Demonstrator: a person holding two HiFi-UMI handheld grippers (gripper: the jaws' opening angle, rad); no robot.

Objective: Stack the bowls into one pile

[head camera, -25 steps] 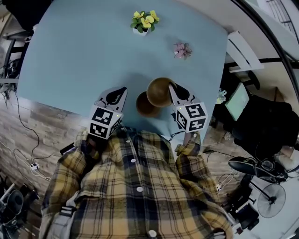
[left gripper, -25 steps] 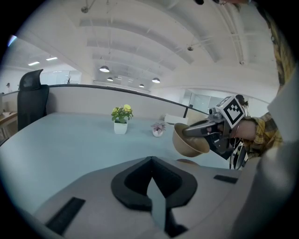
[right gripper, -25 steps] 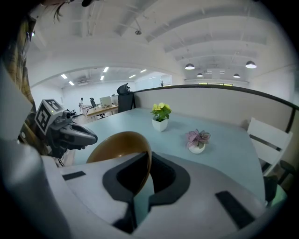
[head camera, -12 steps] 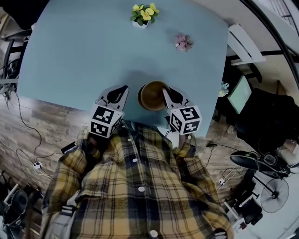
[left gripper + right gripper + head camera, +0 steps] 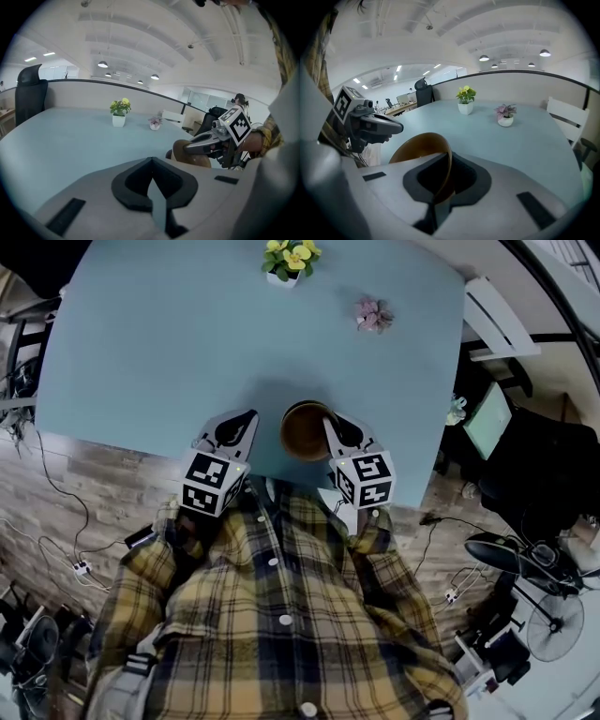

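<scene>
Currently we are clamping the right gripper on the rim of a brown round bowl, centre frame, at the pale blue table's near edge; we are holding the left gripper clenched, empty, just left of it.

The round, smooth brown bowl is positioned mouth-up over the near edge of the pale blue table, about midway along that edge. Its right rim is clamped between the jaws of the right gripper. A second, darker brown bowl shows only as a sliver below its left side. Contact between the two bowls cannot be determined.
</scene>
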